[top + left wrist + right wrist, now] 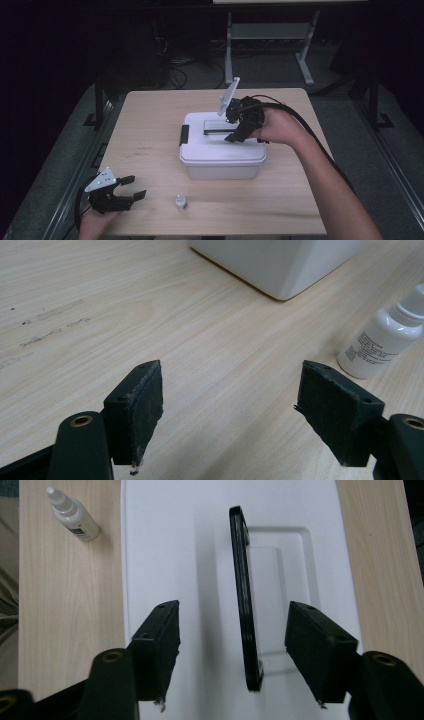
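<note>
A: Where's the right gripper rn?

B: Over the lid of the white plastic storage box, mid-table. Its jaws stand apart w/ the box's black carry handle raised on edge between them, pads not pressing on it. The handle sits beside its moulded recess in the lid.

A: And the left gripper?

B: Near the front-left corner of the wooden table, held in the person's left hand. Jaws wide apart, nothing but bare wood between them.

A: Anything else on the table?

B: 1 small white dropper bottle, upright near the front edge, just in front of the box & between the 2 grippers. In the left gripper view it stands right of the jaws.

A: Any writing?

B: Bottle has a printed label w/ small dark text, too fine to read. No brand legible on the box; 1 black latch on its left end. Faint dark scuff marks on the wood.
</note>
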Demonstrator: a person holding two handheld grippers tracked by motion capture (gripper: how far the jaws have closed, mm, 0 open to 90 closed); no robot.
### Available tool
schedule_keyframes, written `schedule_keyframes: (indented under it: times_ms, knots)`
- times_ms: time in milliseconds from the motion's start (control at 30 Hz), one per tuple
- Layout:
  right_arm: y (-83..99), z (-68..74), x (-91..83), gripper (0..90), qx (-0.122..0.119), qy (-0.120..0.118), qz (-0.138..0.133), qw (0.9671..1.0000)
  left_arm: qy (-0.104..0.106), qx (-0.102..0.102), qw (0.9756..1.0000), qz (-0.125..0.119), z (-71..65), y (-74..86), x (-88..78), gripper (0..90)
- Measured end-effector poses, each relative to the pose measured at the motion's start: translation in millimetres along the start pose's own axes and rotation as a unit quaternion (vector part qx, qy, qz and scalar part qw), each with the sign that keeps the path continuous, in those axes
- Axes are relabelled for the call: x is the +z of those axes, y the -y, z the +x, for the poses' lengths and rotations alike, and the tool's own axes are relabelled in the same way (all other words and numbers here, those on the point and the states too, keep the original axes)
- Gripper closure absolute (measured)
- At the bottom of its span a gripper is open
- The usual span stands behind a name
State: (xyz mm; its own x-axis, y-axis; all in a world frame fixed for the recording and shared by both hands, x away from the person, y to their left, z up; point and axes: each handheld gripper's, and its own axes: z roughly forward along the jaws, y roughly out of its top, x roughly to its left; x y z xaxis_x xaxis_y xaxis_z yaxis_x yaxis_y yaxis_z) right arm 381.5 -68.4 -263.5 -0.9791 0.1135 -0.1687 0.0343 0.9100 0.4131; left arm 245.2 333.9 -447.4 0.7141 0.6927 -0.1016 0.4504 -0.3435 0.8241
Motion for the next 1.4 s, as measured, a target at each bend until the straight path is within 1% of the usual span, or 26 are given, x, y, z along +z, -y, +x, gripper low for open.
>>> schedule_keyframes:
  times_ms: [33,100,167,200,233,267,333,400,500,567,633,667,800,1033,1067,1167,1300,1400]
  knots:
    - [-1.5,-0.5,2.0,41.3,-0.003,-0.001,0.002,1.0,0.0,0.0,1.0,0.0,-0.1,0.0,-0.1,25.7]
    - [-5.0,-3.4,11.3,47.9,-0.006,-0.005,0.004,1.0,0.0,0.001,1.0,-0.001,-0.1,0.0,-0.2,25.7]
    - [-5.3,-4.0,13.4,49.4,-0.004,-0.006,0.007,1.0,0.0,0.001,1.0,-0.001,0.0,0.1,-0.2,25.7]
    - [-5.8,-6.4,19.2,54.1,-0.003,-0.006,0.012,0.9999,0.0,-0.001,1.0,-0.001,0.3,0.3,-0.1,25.7]
    - [-5.8,-6.4,19.2,54.1,-0.003,-0.006,0.012,0.9999,0.0,-0.001,1.0,-0.001,0.3,0.3,-0.1,25.7]
    - [-6.4,-8.2,22.2,57.6,-0.003,-0.008,0.012,0.9999,0.001,-0.001,1.0,-0.001,0.7,0.4,-0.1,25.7]
    - [-7.0,-10.4,24.8,62.0,-0.003,-0.009,0.01,0.9999,0.0,-0.001,1.0,-0.001,1.0,0.5,-0.2,25.7]
    - [-7.0,-11.5,26.0,63.5,-0.002,-0.008,0.011,0.9999,0.0,-0.001,1.0,-0.001,1.1,0.5,-0.3,25.7]
    - [-6.2,-15.4,29.6,72.0,0.001,-0.008,0.018,0.9998,0.0,0.0,1.0,-0.001,1.4,0.8,-0.4,25.7]
    - [-6.2,-16.6,29.2,74.7,0.001,-0.008,0.015,0.9999,0.001,-0.001,1.0,-0.001,1.3,0.7,-0.2,25.7]
    - [-6.3,-17.1,29.0,75.4,0.002,-0.008,0.013,0.9999,0.001,-0.001,1.0,-0.001,1.3,0.7,-0.1,25.8]
    - [-6.5,-18.5,29.1,78.4,0.003,-0.011,0.008,0.9999,0.001,0.0,1.0,0.0,1.3,0.6,0.0,25.7]
    - [-6.1,-20.3,29.7,81.2,0.003,-0.014,0.007,0.9999,0.001,-0.001,1.0,-0.001,1.2,0.6,0.1,25.8]
    - [-5.2,-23.6,29.2,82.4,0.001,-0.018,0.0,0.9998,0.003,-0.001,1.0,0.0,1.4,0.3,1.1,25.7]
    - [-4.5,-24.4,29.3,82.7,-0.004,-0.02,-0.004,0.9998,0.004,0.001,1.0,0.0,1.5,-0.3,2.0,25.7]
    - [-4.0,-25.2,29.1,83.1,-0.009,-0.022,-0.005,0.9997,0.005,0.001,1.0,0.002,1.1,-0.4,3.4,25.7]
    - [-3.6,-26.5,29.3,83.3,-0.007,-0.027,-0.008,0.9996,0.004,0.002,1.0,0.005,1.1,0.1,3.5,25.8]
    - [-3.3,-27.3,28.7,83.8,-0.008,-0.031,-0.008,0.9995,0.003,0.001,1.0,0.001,1.8,0.1,2.6,25.8]
